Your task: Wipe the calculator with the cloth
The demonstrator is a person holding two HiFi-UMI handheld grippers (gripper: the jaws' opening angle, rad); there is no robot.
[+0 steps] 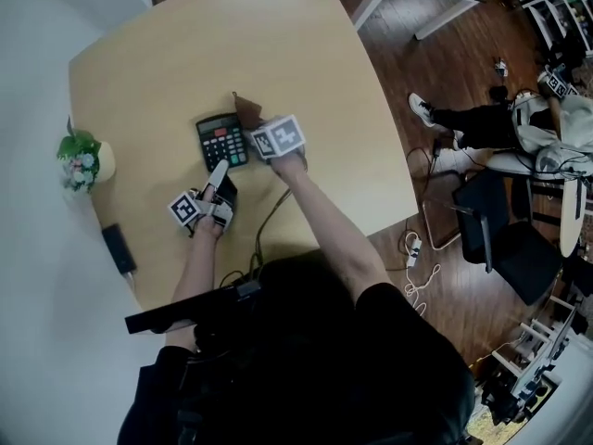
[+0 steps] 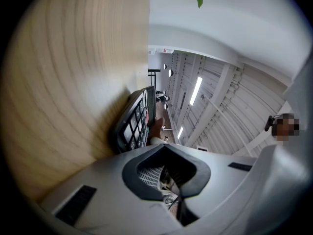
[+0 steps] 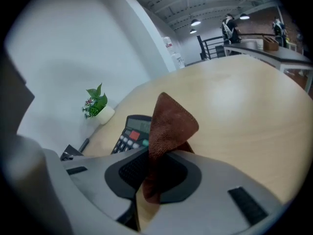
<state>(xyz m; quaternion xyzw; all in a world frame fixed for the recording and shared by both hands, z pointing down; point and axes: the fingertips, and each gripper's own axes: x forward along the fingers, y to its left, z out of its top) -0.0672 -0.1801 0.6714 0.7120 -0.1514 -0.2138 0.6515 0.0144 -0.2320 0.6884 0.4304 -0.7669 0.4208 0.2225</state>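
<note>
Pale table (image 1: 324,82), dark plank floor (image 1: 435,276), white wall (image 3: 73,48).

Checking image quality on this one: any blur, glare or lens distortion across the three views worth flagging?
Head view: evenly lit, with the table edges bowed by the lens. Left gripper view: heavy fisheye with black corners, the near wood grain is smeared, the calculator is still readable. Right gripper view: same fisheye, the cloth is sharp, soft sheen on the table.

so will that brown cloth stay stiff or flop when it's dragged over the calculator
Probably floppy: the cloth folds over on itself just beyond the right gripper pinching it. Its fuzzy weave likely drags rather than slips.
</note>
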